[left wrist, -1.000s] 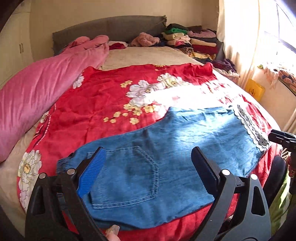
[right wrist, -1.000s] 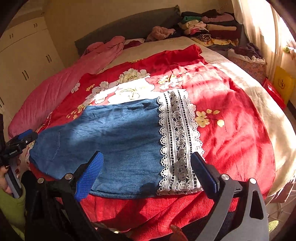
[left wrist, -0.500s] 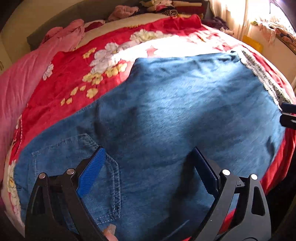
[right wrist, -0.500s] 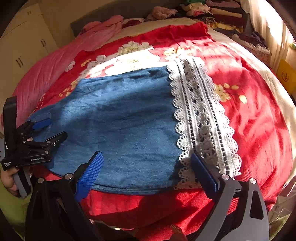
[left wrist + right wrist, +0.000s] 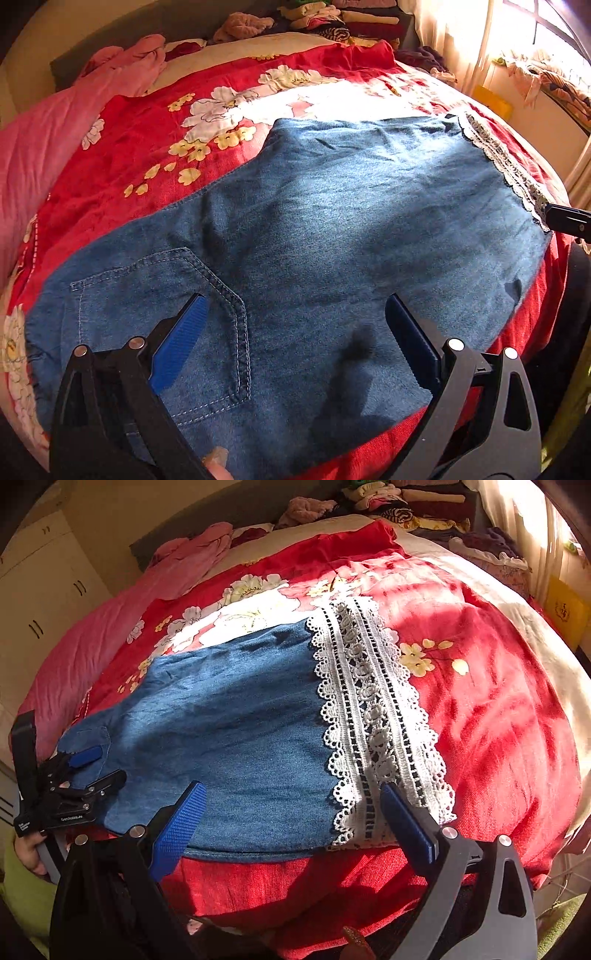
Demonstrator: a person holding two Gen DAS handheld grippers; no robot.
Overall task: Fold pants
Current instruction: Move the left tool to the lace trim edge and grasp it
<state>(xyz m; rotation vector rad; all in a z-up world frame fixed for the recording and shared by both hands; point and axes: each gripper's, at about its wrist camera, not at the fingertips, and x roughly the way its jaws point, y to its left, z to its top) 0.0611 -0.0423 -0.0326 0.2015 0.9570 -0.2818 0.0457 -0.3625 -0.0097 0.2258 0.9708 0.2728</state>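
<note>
Blue denim pants [image 5: 332,229] lie flat on a red floral bedspread [image 5: 140,147], folded lengthwise with a back pocket [image 5: 155,295] at the left end and a white lace hem [image 5: 373,716] at the right end. My left gripper [image 5: 295,325] is open and hovers low over the pocket end, with nothing between its fingers. My right gripper [image 5: 291,812] is open above the near edge of the pants, its right finger over the lace. The left gripper [image 5: 86,766] also shows in the right wrist view, held by a hand. In the left wrist view only the tip of the right gripper [image 5: 569,219] shows.
A pink quilt [image 5: 40,155] lies along the bed's left side. Stacked clothes [image 5: 332,18] sit at the grey headboard [image 5: 207,520]. Curtains and a sunlit window [image 5: 517,37] are on the right, with a yellow bag [image 5: 565,609] on the floor. White wardrobe doors [image 5: 40,602] stand at left.
Both grippers have come down from a higher, farther position to just over the pants, the left one at the pocket end and the right one at the lace end. Both stayed open.
</note>
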